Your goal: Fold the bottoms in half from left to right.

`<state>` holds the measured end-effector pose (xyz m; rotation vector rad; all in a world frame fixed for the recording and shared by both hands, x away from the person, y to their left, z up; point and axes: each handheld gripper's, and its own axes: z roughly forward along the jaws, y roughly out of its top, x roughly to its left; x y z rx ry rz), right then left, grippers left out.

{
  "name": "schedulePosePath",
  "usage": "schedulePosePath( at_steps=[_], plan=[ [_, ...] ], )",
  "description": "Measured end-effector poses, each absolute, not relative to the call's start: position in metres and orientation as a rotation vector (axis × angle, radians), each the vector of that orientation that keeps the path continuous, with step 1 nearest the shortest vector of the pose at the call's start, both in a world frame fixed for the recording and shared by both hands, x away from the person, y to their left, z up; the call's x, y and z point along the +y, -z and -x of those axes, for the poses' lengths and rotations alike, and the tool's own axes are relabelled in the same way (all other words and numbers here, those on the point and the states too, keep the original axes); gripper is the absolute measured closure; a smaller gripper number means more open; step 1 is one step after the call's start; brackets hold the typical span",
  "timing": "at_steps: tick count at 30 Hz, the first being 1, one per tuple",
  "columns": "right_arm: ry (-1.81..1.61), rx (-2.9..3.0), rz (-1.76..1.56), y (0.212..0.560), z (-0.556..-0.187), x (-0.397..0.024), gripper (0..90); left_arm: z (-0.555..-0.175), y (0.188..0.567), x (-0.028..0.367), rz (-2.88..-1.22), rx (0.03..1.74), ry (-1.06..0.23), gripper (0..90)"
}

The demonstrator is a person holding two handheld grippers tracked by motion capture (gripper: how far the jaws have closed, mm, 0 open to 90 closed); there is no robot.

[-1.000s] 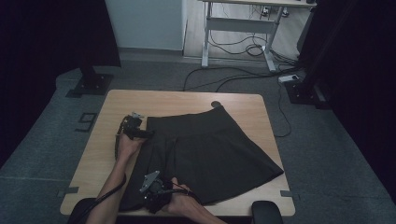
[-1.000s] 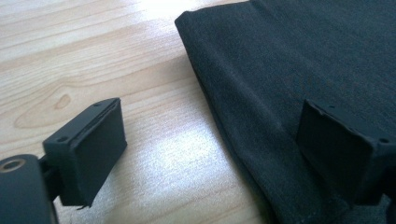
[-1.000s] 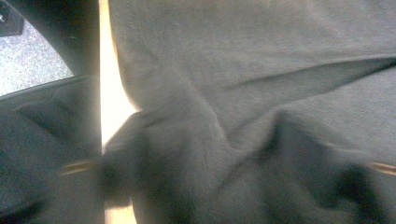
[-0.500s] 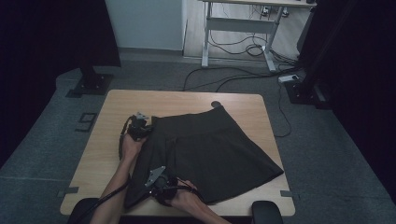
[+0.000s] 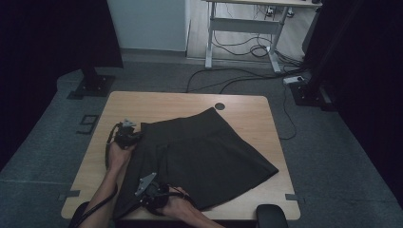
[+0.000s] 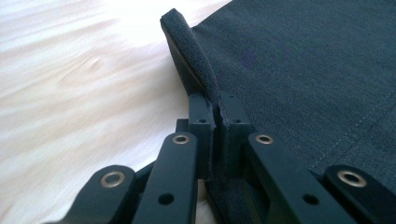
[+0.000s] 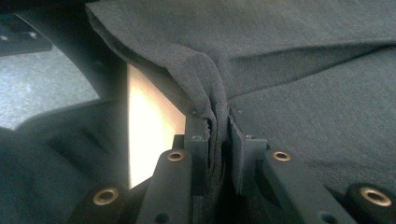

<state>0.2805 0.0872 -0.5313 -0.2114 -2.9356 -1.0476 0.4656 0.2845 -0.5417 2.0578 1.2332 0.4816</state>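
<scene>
The left gripper (image 5: pixel 127 135) is clamped on the waistband corner of the dark skirt (image 5: pixel 199 154); in the left gripper view its jaws pinch a folded lip of that cloth (image 6: pixel 198 70), lifted just off the wood. The right gripper (image 5: pixel 151 191) is clenched on the skirt's near left hem corner, and in the right gripper view a bunched ridge of fabric (image 7: pixel 205 79) rises between its closed jaws. Both pairs of jaws have just been closing onto cloth.

The skirt lies flat on the wooden table (image 5: pixel 166 102), in its middle and near part. Its waistband runs along the far left side, from the left gripper up toward a black round grommet (image 5: pixel 219 106) in the tabletop. The hem flares toward the near right, so the long axis runs slantwise from far left to near right. The hem's right corner ends just short of the table's right edge, and the near hem lies close to the near edge. Bare wood stays open along the far side and the left strip beside the left hand. No label or writing can be read on the cloth.
</scene>
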Motion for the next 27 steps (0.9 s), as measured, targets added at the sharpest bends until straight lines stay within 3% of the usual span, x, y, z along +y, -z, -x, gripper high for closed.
schedulePosePath(
  at_steps=[11,19,27],
  plan=[
    [1.045,-2.899,0.112,0.532,-0.266,0.121,78.0,-0.443,0.54,0.321,-2.028,1.3,-0.47,84.9],
    [1.076,-2.944,0.09,0.522,-0.262,0.108,80.0,-0.445,0.529,0.313,-2.07,1.297,-0.505,86.1],
    [1.211,-2.914,0.161,0.48,-0.274,0.069,80.2,-0.456,0.481,0.296,-2.032,1.222,-0.518,86.5]
  ],
)
